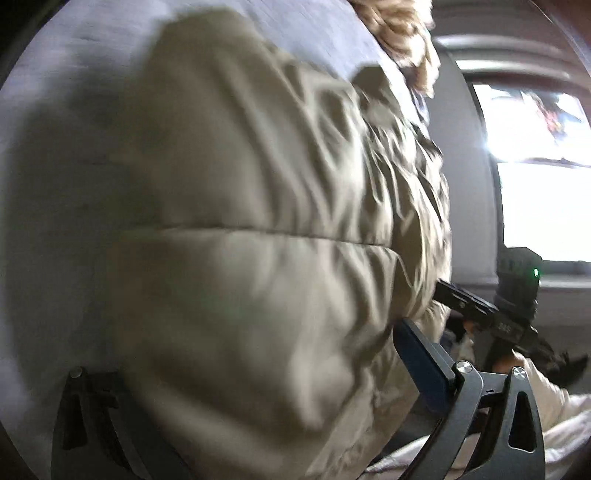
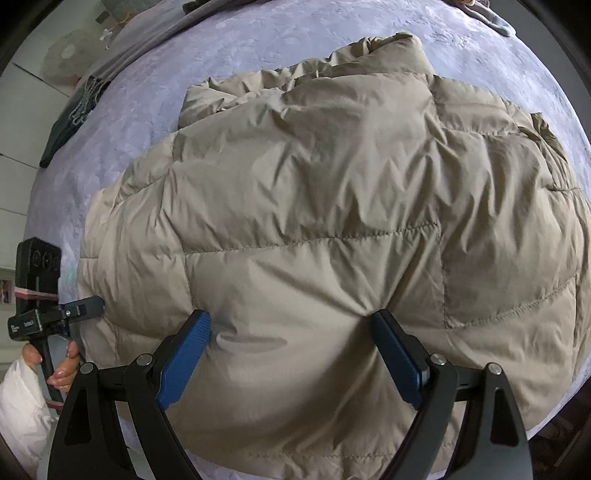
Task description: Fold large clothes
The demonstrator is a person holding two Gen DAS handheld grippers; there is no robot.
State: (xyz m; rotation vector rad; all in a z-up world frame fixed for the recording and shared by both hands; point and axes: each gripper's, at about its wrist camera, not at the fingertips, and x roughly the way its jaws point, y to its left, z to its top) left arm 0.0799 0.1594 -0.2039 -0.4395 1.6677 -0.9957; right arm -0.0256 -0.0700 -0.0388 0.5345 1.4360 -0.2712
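Note:
A large beige quilted puffer jacket lies spread on a lavender bed cover. My right gripper is open, its blue-padded fingers pressing down on the jacket's near panel. In the left wrist view the jacket fills the frame, blurred. My left gripper is open with padded jacket fabric bulging between its jaws; the left finger is mostly hidden under fabric and only the right finger shows. The left gripper also shows in the right wrist view at the jacket's left edge. The right gripper also shows in the left wrist view.
A grey fringed garment and a dark cloth lie at the bed's far left. A tan furry item sits beyond the jacket. A bright window lies to the right. A white sleeve shows at the lower left.

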